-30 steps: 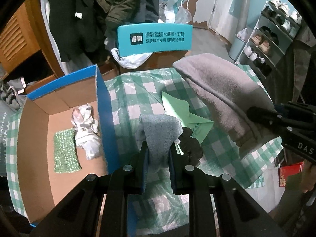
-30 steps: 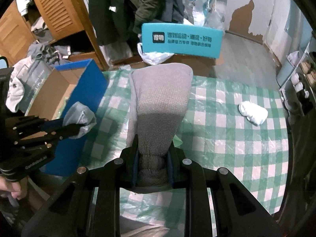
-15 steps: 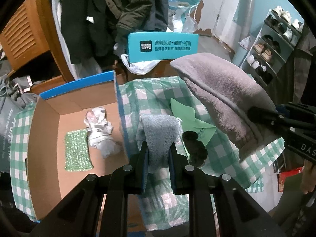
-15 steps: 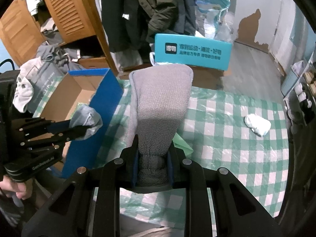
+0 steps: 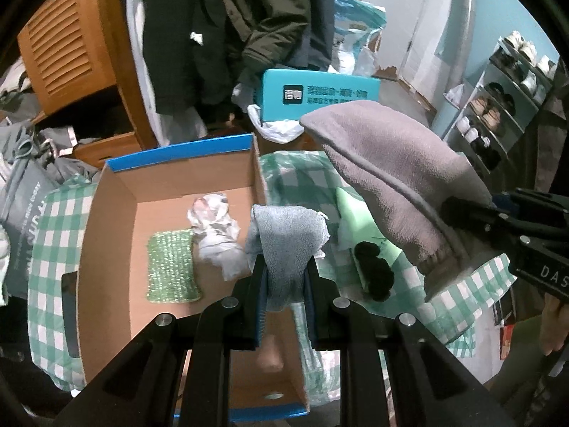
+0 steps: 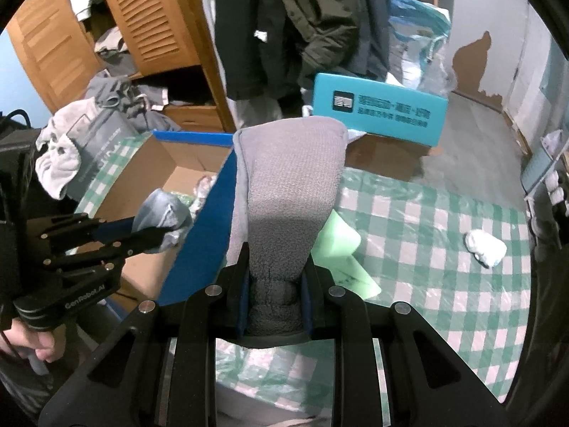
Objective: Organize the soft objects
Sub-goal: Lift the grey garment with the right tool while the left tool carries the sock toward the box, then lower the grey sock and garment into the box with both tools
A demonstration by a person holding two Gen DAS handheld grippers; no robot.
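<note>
Over checked tablecloth [image 6: 426, 220]: grey fleecy cloth [image 6: 291, 192], prob. folded.

Green-white checked tablecloth [image 6: 426, 220], blue-edged brown box [image 5: 117, 220], grey fleece cloth [image 6: 291, 185].

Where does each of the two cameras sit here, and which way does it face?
Left wrist view: sits on the left tongs, looking down along them at the cardboard box; its tongs hold a blue-grey cloth, and the right tongs show at its right edge.
Right wrist view: sits on the right tongs, looking down over the checked tablecloth; its tongs hold a grey hat, and the left tongs and a hand show at its left.
Shared: box, both held things, teal box, green paper.
</note>
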